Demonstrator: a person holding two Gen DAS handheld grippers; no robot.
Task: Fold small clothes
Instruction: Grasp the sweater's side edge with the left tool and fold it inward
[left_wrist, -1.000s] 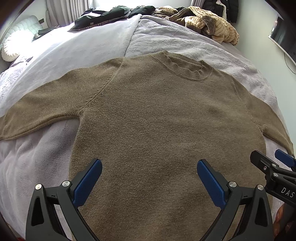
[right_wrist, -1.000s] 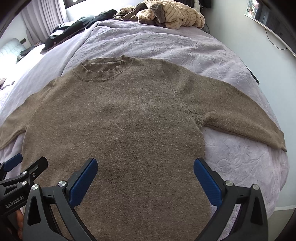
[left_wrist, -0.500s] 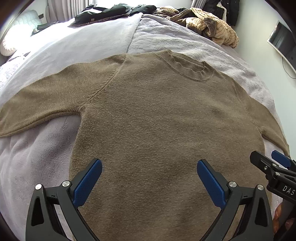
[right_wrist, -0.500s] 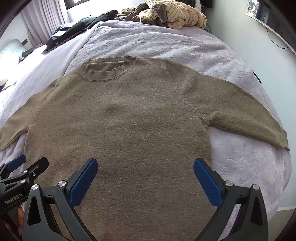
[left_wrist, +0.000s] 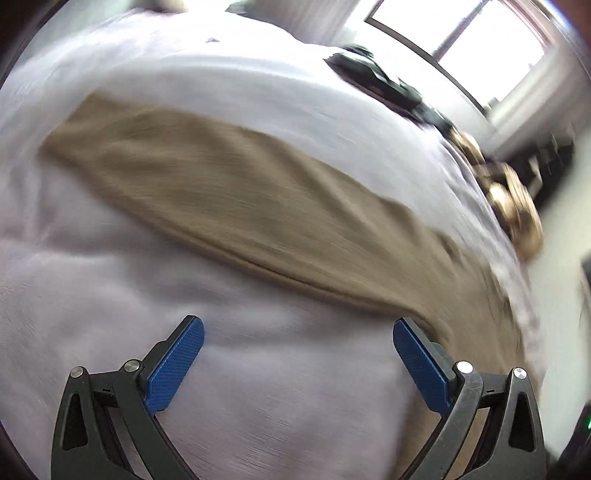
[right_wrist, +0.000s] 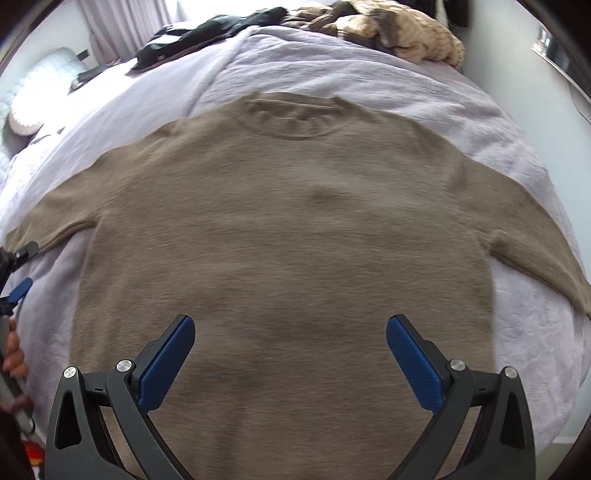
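A tan knit sweater (right_wrist: 288, 236) lies flat, front up, on a lilac bedspread (right_wrist: 369, 74), collar at the far side and both sleeves spread out. My right gripper (right_wrist: 290, 328) hovers open over the sweater's lower body, nothing between its blue pads. In the blurred left wrist view the sweater's left sleeve (left_wrist: 207, 192) runs diagonally across the bed. My left gripper (left_wrist: 295, 332) is open above bare bedspread (left_wrist: 92, 295) just below that sleeve. The left gripper (right_wrist: 18, 269) also shows at the left edge of the right wrist view, near the sleeve cuff.
A heap of beige and brown clothes (right_wrist: 399, 26) and dark garments (right_wrist: 207, 33) lie at the bed's far end. A white cushion (right_wrist: 33, 107) sits far left. A wall runs along the right edge of the bed (right_wrist: 554, 369). A hand (right_wrist: 13, 350) holds the left tool.
The left gripper has swung quickly left, off the sweater's body toward the left sleeve; its view is motion-blurred. The right gripper has shifted left toward the sweater's centre. Both stay open.
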